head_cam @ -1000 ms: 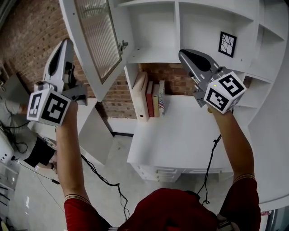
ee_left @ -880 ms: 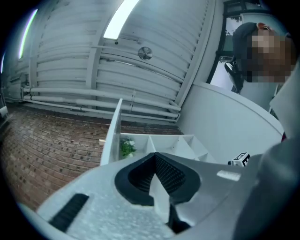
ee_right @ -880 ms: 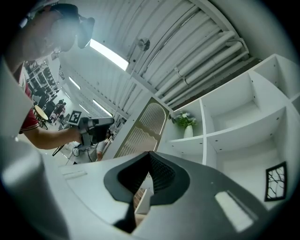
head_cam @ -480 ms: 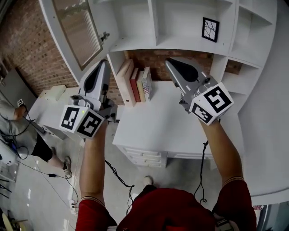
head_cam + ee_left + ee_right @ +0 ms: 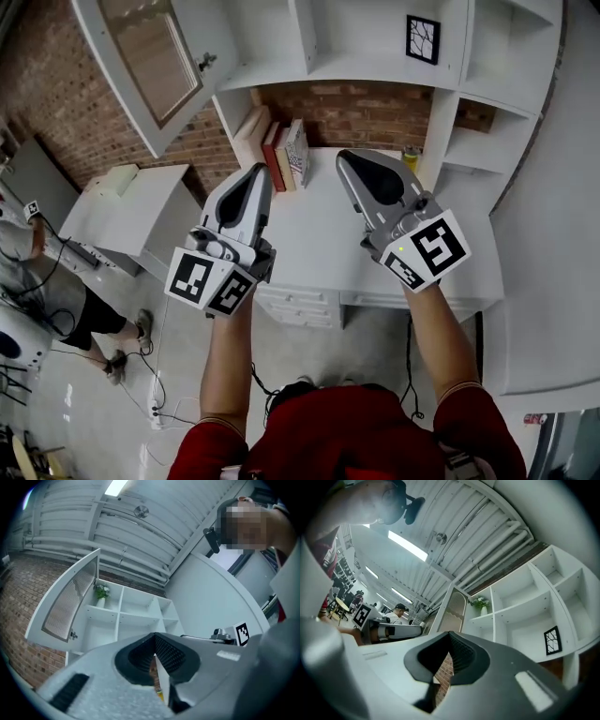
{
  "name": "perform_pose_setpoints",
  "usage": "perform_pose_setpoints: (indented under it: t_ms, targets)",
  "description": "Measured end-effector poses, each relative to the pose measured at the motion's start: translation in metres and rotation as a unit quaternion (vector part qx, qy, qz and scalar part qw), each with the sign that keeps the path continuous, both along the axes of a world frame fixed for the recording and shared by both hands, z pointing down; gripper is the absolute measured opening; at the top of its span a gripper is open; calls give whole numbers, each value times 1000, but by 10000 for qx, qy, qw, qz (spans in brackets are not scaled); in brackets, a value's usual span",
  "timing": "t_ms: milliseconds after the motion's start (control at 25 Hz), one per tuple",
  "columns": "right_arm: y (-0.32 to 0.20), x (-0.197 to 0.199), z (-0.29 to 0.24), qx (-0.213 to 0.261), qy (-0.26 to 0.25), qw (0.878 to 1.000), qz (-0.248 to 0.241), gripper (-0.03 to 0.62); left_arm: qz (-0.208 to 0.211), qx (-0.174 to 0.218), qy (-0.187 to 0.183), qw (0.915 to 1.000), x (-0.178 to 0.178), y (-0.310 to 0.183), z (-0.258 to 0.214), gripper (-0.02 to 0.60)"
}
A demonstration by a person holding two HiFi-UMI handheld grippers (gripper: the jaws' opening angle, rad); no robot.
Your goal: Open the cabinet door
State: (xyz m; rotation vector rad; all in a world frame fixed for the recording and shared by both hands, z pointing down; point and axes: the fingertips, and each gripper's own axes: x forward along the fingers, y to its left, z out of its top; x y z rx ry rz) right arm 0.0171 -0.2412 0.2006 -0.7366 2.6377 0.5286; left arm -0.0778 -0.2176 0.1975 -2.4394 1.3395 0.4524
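Observation:
The white cabinet door (image 5: 155, 56) with its ribbed glass pane stands swung wide open at the upper left, its small knob (image 5: 204, 62) free of both grippers. In the left gripper view the door (image 5: 70, 601) hangs open left of the white shelves. My left gripper (image 5: 258, 176) is shut and empty, low over the white desk (image 5: 314, 253), well below the door. My right gripper (image 5: 352, 161) is beside it, jaws together, holding nothing. The right gripper view shows the open door (image 5: 452, 611) and shelf compartments (image 5: 520, 616).
Books (image 5: 277, 148) lean at the desk's back left against a brick wall. A framed picture (image 5: 423, 39) stands on an upper shelf. A potted plant (image 5: 101, 592) sits in a top compartment. A small white table (image 5: 127, 211) and a person (image 5: 80, 314) are at left.
Both grippers have come down and away from the door, the left one moving right toward the desk. The door stays open; the view has shifted so the shelves sit higher.

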Motion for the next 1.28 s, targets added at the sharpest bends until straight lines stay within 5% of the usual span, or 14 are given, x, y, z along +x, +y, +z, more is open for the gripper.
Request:
perform_pose_setpoints:
  t_ms: [280,760,1280]
  targets:
    - [23,-10,32,-105,11,9996,266,11,337,-265,36,9991,4,18,35,6]
    - [37,-47,94,-597,-1,9975,367,11,272,-543,27,9982,-37,26,87,6]
    - [35,-61,103,-613,216,9965,523,11,478,-598,77,9970,-46,16,95,6]
